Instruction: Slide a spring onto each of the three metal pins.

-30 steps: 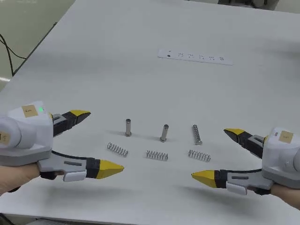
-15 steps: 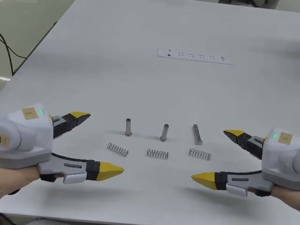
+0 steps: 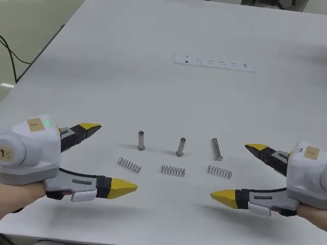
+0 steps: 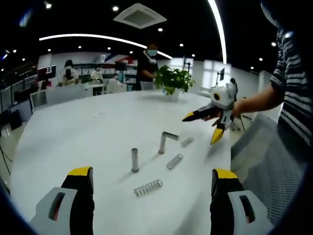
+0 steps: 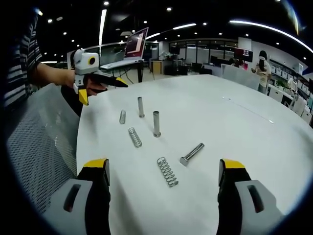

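first spring to pick — outer ones lying closest to the claws

holding the left gripper at the lower left of the head view and the right gripper at the lower right, each with jaws spread wide and nothing between them, both hanging low over the white table.

finding three pins in a row across the lower middle of that frame: the left pin and the middle pin standing upright, the right pin lying flat on its side. finding a second row just below, one under each pin: the left spring, the middle spring and the right spring, all lying loose, none on a pin yet.

judging the coming move as turning on the right spring: lying just left of the right gripper's tips, far nearer to it than to the left gripper, long axis running left to right across the frame, roughly in line with that claw's reach. in the right gripper view, seeing it low in the centre, ahead of the two jaws and beside the fallen pin. probably calling for a short reach forward and down, then a pinch across the coils — with the flat pin likely needing a hold from the other claw.
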`<state>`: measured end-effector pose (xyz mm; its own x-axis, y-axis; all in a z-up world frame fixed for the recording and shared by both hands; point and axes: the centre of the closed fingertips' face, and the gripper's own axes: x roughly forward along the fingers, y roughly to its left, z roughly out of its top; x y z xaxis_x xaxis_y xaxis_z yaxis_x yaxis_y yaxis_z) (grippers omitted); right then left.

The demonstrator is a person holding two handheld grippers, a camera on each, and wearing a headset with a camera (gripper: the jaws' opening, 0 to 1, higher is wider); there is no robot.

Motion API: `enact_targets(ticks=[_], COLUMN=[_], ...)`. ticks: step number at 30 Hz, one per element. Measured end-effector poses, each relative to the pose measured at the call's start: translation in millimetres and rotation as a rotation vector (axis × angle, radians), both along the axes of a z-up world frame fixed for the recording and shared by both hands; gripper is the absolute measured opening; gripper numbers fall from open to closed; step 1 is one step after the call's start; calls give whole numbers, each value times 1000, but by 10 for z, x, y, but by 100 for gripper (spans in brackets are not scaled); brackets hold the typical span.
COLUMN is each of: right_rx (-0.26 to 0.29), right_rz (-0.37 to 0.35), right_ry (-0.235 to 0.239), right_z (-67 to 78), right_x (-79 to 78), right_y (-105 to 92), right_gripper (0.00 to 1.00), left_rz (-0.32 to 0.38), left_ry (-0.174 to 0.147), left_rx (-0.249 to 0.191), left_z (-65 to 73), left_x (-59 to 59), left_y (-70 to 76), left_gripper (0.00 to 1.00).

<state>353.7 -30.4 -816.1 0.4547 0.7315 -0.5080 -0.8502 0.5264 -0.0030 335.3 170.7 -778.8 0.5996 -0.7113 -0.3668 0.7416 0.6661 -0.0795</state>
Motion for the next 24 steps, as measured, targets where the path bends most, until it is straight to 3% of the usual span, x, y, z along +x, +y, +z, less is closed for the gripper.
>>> enact_targets(ticks=[24], right_rx=[14], right_rz=[-10], right_ry=[8], right_z=[-24], right_x=[-57], right_y=[4], right_gripper=[91], left_rz=[8], left_ry=[-6], left_rx=[-4], left_z=[1], left_x=[14], left_y=[16], left_gripper=[98])
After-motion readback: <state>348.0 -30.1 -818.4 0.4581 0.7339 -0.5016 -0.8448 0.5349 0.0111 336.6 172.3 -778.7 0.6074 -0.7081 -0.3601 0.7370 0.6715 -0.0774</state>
